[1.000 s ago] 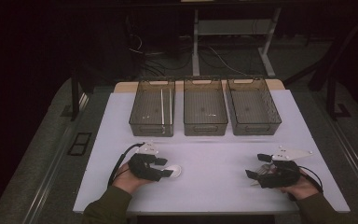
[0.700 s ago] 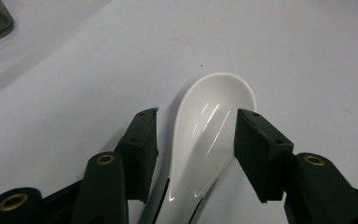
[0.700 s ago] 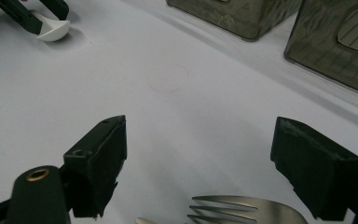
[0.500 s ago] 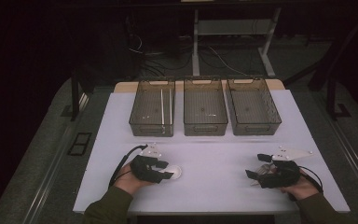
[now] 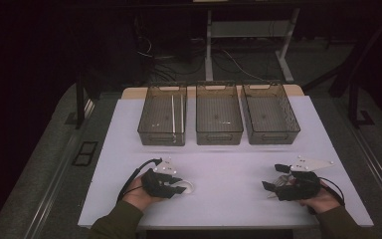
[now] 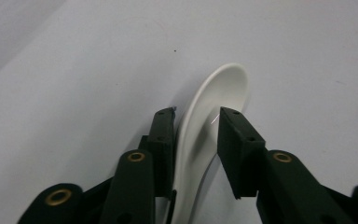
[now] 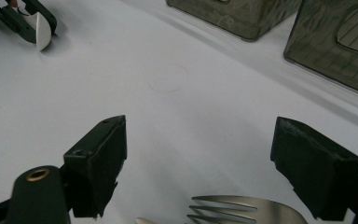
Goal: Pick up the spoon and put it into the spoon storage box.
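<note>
two grippers sit low: your left gripper (image 6: pixel 196 126) has just been closing on the white spoon (image 6: pixel 214 112), your right gripper (image 7: pixel 200 168) gapes wide above a fork (image 7: pixel 242 210).

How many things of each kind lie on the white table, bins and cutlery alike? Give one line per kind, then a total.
Clear bins: 3, left, middle, right
White spoon: 1
Metal fork: 1
Total: 5

Dim, dark-edged high view; bright, soft-shadowed gripper views with blurred near edges.
</note>
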The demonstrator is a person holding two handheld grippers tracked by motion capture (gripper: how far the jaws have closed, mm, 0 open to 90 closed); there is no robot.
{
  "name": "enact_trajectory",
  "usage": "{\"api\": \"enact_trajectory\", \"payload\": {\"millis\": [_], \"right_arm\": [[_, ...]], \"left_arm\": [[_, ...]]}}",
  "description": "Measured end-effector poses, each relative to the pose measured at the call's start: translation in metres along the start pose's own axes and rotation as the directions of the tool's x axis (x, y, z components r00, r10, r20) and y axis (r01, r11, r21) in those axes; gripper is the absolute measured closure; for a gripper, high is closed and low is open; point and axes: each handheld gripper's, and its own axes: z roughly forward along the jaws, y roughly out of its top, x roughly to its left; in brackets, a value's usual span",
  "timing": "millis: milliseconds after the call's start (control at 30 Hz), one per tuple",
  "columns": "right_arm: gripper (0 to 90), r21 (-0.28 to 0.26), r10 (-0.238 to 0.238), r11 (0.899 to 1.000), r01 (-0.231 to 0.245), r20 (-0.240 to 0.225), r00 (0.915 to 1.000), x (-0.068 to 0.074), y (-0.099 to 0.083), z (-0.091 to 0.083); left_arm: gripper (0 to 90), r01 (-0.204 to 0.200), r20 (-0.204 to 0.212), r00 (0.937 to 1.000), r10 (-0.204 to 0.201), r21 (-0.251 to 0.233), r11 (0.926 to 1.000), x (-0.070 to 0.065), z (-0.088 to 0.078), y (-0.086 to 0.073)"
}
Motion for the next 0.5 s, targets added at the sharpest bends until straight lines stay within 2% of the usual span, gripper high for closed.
{"api": "enact_trajectory", "payload": {"millis": [200,400,500], "right_arm": [[18.4,0.001,0.003,1.000,-0.003,0.001,1.0000,0.0002,0.0001,0.0001],[18.4,0.000,0.006,1.000,-0.006,0.001,1.0000,-0.0004,0.0000,0.0001],[18.4,-0.003,0.014,1.000,-0.014,-0.002,0.9999,-0.0010,-0.0001,-0.0003]], "left_arm": [[79.7,-0.019,0.016,0.9997,0.019,-0.006,0.9998,-0.0002,-0.0042,-0.0005],[80.9,-0.013,0.023,0.9996,0.013,-0.005,0.9999,-0.0005,-0.0043,0.0000],[81.1,0.004,0.030,0.9995,-0.003,-0.012,0.9999,-0.0002,-0.0035,0.0002]]}}
